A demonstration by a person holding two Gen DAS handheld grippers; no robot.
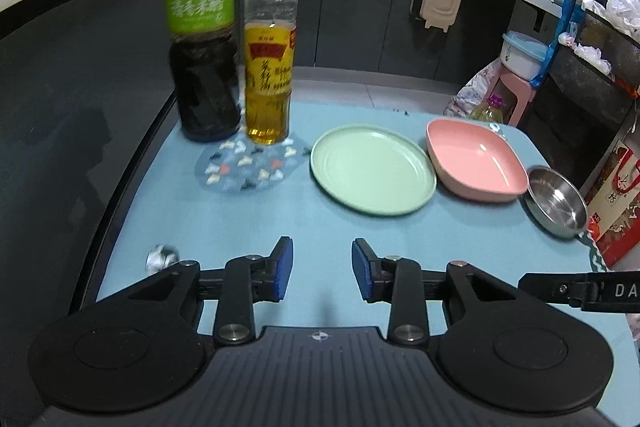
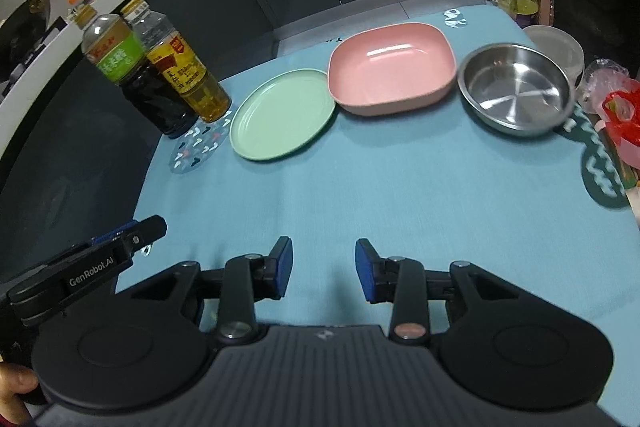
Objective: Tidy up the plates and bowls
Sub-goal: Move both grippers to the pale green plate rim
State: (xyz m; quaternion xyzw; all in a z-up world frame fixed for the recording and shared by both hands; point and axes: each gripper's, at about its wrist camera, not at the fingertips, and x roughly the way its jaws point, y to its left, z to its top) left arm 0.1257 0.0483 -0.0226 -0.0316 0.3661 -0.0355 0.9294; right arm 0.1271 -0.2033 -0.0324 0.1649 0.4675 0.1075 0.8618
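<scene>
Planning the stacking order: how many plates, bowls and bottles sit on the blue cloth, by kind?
Plates: 1, green plate
Bowls: 2, pink bowl, steel bowl
Bottles: 2, dark sauce bottle, yellow oil bottle
Total: 5

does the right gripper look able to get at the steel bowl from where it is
Probably yes. The right gripper is open and empty, and only bare blue cloth lies between it and the steel bowl. The pink bowl sits beside the steel bowl with a gap, so its near rim looks free.
</scene>
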